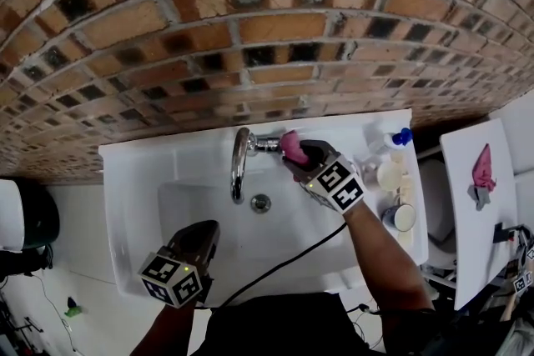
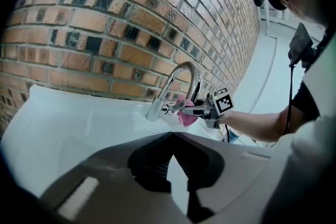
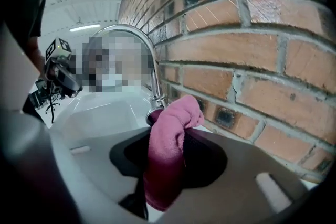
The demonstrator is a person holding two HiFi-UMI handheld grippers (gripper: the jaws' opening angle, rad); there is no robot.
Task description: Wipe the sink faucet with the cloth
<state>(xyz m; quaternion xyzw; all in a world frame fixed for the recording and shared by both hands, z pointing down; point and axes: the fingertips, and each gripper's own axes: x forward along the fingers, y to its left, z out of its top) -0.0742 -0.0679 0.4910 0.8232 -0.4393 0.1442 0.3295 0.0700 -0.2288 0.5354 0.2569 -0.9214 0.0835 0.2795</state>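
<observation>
A chrome gooseneck faucet (image 1: 240, 162) stands at the back of the white sink (image 1: 133, 179). My right gripper (image 1: 294, 154) is shut on a pink cloth (image 1: 291, 144) and presses it against the faucet's side handle, close to the brick wall. In the right gripper view the cloth (image 3: 168, 144) hangs folded between the jaws, touching the faucet base (image 3: 156, 89). My left gripper (image 1: 198, 239) hovers over the basin's front edge, shut and holding nothing. In the left gripper view the faucet (image 2: 181, 78), cloth (image 2: 185, 115) and right gripper (image 2: 198, 109) show ahead.
The drain (image 1: 261, 203) lies below the spout. Cups and a blue-capped bottle (image 1: 400, 137) crowd the sink's right ledge. A white table (image 1: 467, 204) at the right carries a pink item (image 1: 484, 167). A black cable (image 1: 284, 263) crosses the sink's front. The brick wall (image 1: 250, 29) rises directly behind.
</observation>
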